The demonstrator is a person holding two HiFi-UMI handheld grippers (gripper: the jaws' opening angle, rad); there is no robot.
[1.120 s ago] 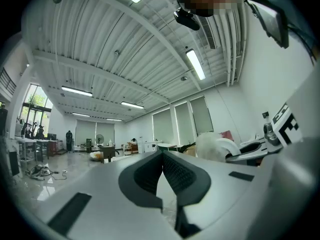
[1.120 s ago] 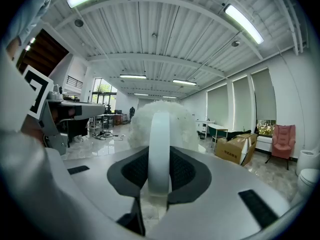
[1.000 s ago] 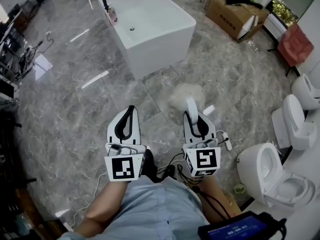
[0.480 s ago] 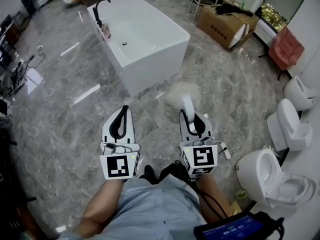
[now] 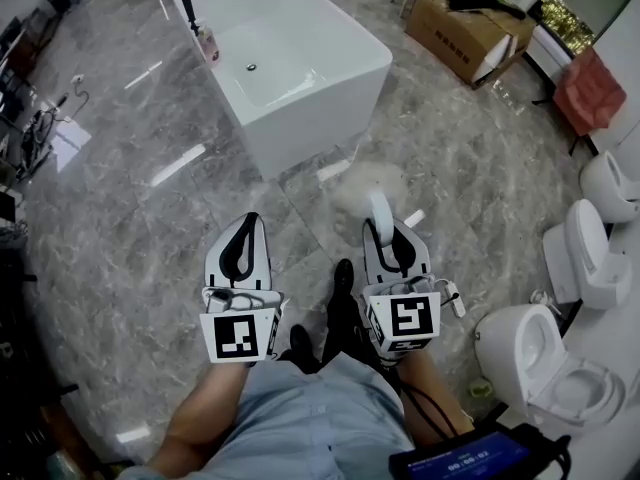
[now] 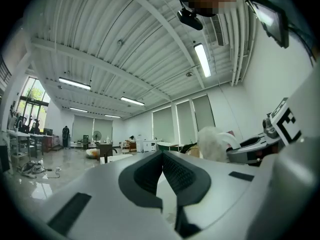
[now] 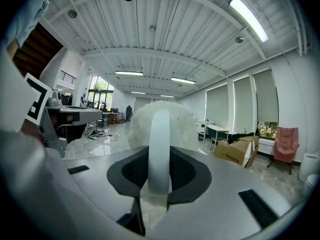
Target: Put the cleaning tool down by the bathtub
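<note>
The right claw [image 5: 384, 230] is clamped on the white handle of the cleaning tool [image 5: 368, 186], whose fluffy head sticks out just past its tips. The left claw [image 5: 249, 220] beside it is closed on nothing. Ahead of both, marble floor [image 5: 150, 228] runs to the near corner of the bathtub [image 5: 310, 128]; toilets [image 5: 545, 353] stand right of the right claw, and a cardboard box [image 5: 465, 33] lies far beyond.
</note>
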